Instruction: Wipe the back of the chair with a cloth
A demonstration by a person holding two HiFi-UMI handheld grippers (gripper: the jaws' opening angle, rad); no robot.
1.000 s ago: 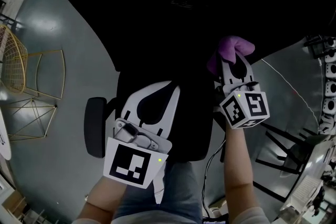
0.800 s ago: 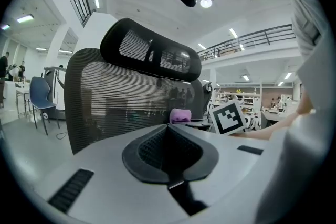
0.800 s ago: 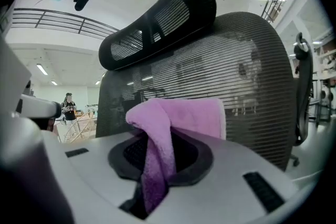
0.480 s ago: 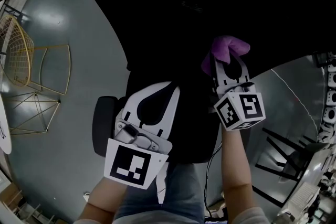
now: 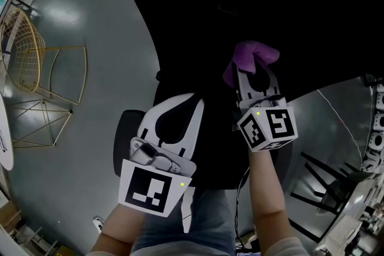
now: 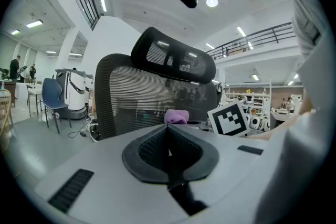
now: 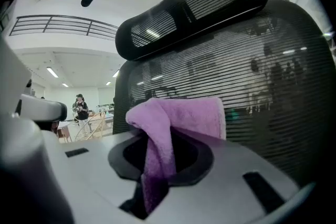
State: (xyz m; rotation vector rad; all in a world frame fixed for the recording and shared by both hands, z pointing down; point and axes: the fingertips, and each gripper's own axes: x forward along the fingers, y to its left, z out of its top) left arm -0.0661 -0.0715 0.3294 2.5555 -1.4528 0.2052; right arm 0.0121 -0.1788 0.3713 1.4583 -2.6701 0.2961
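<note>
The black mesh chair back (image 5: 240, 3) fills the upper head view, and its headrest (image 7: 194, 5) looms above in the right gripper view. My right gripper (image 5: 252, 66) is shut on a purple cloth (image 5: 249, 54), which sits against the mesh (image 7: 262, 86). The cloth (image 7: 178, 118) is bunched over the jaws. My left gripper (image 5: 193, 99) is shut with nothing in it, lower and to the left near the chair's seat. In the left gripper view I see the chair back (image 6: 136, 97), the cloth (image 6: 177, 116) and the right gripper's marker cube (image 6: 229, 119).
A yellow wire chair (image 5: 27, 63) stands on the grey floor at the left. The chair's black armrest (image 5: 126, 141) sticks out beside my left gripper. Dark chair legs (image 5: 324, 183) and a thin cable lie at the right. A blue chair (image 6: 52, 97) stands further off.
The chair and floor have slid to the right in the head view. My right gripper, still holding the cloth, has shifted left across the chair back. The left gripper holds its place in the frame.
</note>
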